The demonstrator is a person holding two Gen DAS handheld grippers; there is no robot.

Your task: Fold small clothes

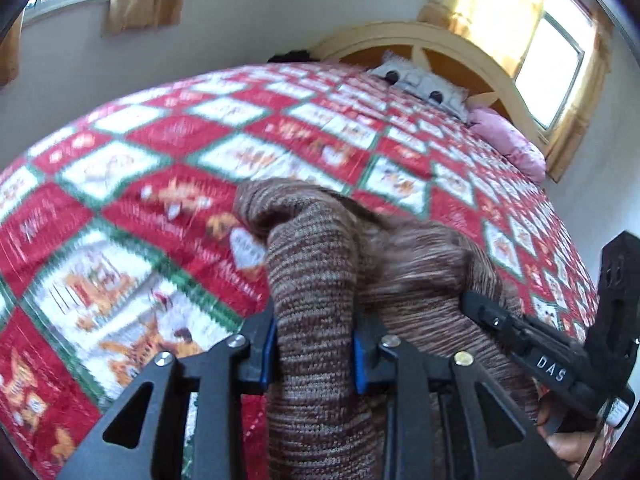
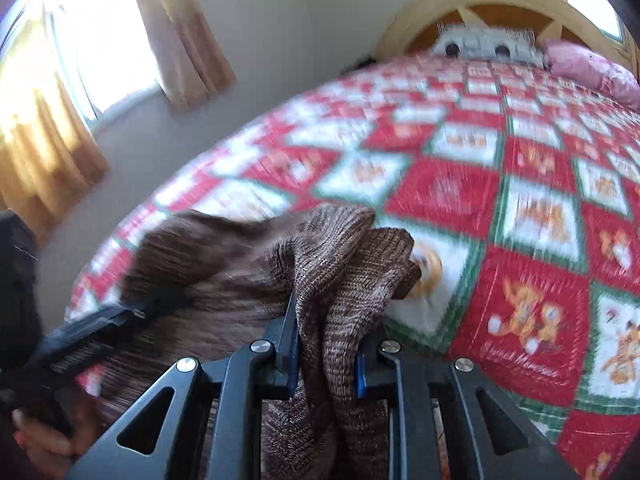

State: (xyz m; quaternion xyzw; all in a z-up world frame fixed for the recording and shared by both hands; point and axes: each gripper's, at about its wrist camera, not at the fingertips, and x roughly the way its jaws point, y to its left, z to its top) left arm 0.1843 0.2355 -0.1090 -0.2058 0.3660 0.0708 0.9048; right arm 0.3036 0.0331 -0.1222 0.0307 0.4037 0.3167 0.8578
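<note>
Gripping the brown knit (image 1: pixel 320 280), both tongs (image 1: pixel 314 350) (image 2: pixel 328 354) hang over the open quilt (image 1: pixel 160 152).

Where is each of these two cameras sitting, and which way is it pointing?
Left wrist view: sits on the left gripper, looking along its fingers, down over the quilt toward the headboard; the jaws pinch a brown knit; the right gripper and its hand show at lower right.
Right wrist view: sits on the right gripper, facing the same way, also clamped on the knit; the left gripper and hand show at lower left.
Shared: knit, quilt, headboard, pink pillow, curtains.
</note>
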